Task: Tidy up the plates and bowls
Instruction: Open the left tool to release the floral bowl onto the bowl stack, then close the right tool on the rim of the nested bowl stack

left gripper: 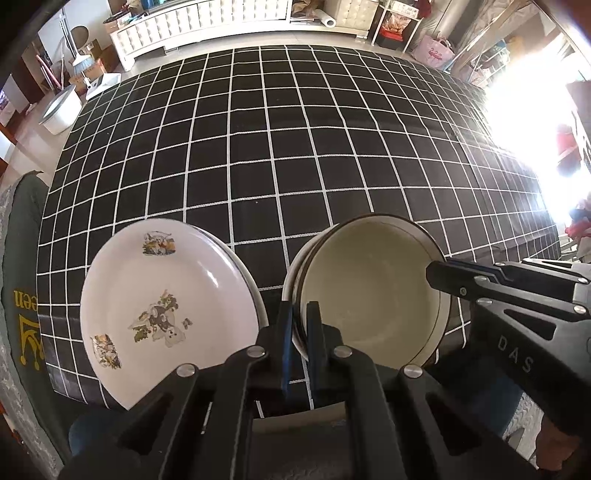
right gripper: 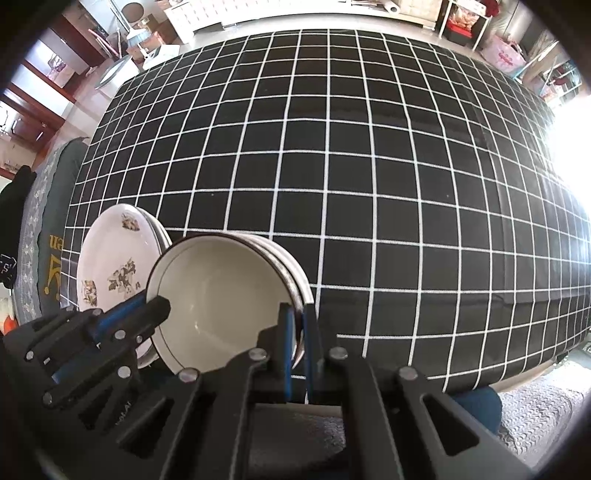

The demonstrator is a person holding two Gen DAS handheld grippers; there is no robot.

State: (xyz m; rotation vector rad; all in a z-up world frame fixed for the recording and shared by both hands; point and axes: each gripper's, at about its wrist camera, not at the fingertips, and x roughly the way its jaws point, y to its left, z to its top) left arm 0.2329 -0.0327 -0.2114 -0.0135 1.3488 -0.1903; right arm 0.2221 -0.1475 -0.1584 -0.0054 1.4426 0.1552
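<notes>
A stack of cream bowls [left gripper: 369,288] with dark rims sits near the table's front edge, also in the right wrist view [right gripper: 221,295]. My left gripper [left gripper: 299,314] is shut on the stack's left rim. My right gripper [right gripper: 298,314] is shut on its right rim; it shows from the side in the left wrist view [left gripper: 443,278]. A stack of white plates [left gripper: 166,306] with cartoon prints lies just left of the bowls, also in the right wrist view [right gripper: 114,266]. Whether the bowls are lifted off the cloth is unclear.
The table [left gripper: 295,147] wears a black cloth with a white grid. A dark green cushioned seat [left gripper: 22,295] stands at the left edge. White cabinets [left gripper: 207,18] and clutter line the far wall. Strong glare comes from the right.
</notes>
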